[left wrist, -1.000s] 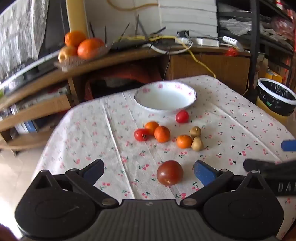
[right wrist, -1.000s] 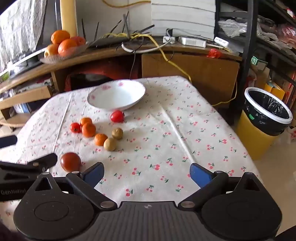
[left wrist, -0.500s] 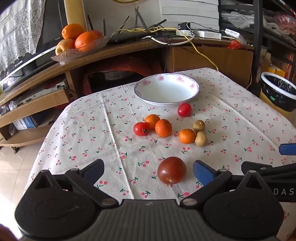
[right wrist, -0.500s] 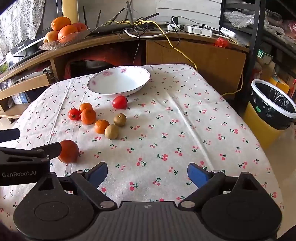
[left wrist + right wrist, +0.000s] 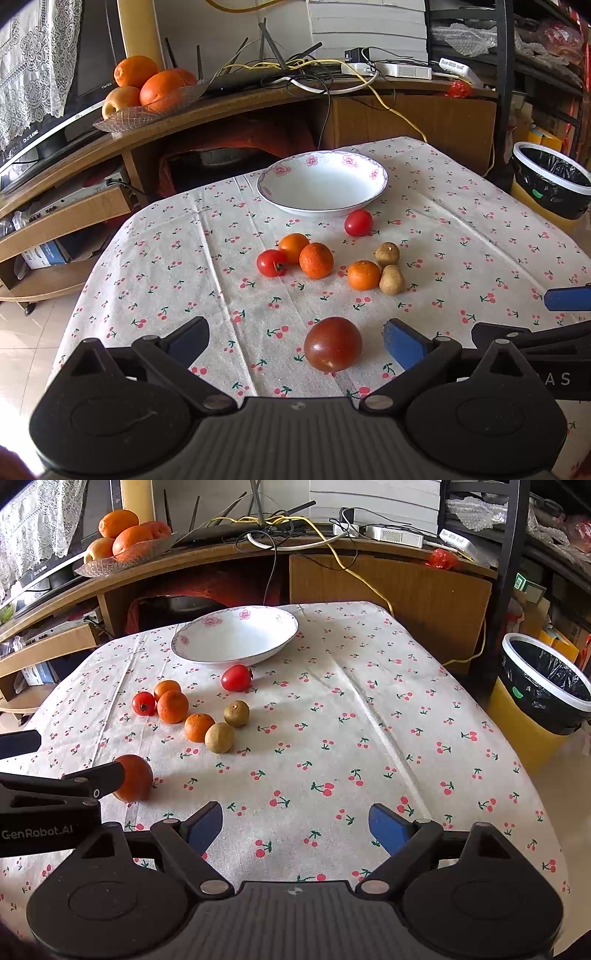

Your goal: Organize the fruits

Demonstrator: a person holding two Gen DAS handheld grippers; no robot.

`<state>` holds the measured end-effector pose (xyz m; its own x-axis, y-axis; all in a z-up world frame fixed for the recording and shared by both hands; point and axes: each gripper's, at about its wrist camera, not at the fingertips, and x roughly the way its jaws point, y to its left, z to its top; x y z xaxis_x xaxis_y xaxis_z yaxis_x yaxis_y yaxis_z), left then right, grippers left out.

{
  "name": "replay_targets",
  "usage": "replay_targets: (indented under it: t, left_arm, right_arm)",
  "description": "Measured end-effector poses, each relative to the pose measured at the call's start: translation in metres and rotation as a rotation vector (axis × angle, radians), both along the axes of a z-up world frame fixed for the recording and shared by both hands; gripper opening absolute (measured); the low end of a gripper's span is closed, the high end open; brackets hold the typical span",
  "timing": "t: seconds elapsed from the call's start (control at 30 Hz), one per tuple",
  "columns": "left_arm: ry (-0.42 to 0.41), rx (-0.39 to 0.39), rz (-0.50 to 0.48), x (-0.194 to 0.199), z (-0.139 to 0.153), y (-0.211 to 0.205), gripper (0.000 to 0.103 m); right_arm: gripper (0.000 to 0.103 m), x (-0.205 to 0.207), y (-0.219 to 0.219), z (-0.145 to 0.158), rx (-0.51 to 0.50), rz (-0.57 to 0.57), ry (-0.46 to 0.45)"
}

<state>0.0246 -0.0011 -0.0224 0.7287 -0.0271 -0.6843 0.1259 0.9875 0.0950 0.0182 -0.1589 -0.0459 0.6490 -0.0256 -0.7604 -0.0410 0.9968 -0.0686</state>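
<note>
A white bowl (image 5: 322, 184) with pink flowers stands empty at the far side of the table. In front of it lie a small red tomato (image 5: 358, 222), a second tomato (image 5: 270, 263), three small oranges (image 5: 316, 260) and two brown fruits (image 5: 391, 280). Nearest is a large dark red tomato (image 5: 332, 344), just ahead of my open left gripper (image 5: 295, 338) and right of its centre line. My right gripper (image 5: 295, 825) is open over bare cloth, with the big tomato (image 5: 135, 778) off to its left.
The table wears a cherry-print cloth (image 5: 369, 720). Behind it a wooden shelf (image 5: 258, 99) carries cables and a glass dish of oranges (image 5: 147, 92). A yellow bin with a black liner (image 5: 543, 686) stands on the floor to the right.
Both grippers have tilted down and drawn slightly nearer the table, so the fruits sit lower and larger in view. Nothing on the table has moved; both stay open.
</note>
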Motion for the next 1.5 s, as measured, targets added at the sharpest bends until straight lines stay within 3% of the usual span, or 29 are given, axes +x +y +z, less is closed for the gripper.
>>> replay_targets:
  t: [1.5]
  left_arm:
    - [-0.012,-0.004,-0.012,0.0002,-0.0006,0.0004,0.103]
  right_arm:
    - [0.082,0.0017,0.0003,-0.0038,0.004,0.006,0.012]
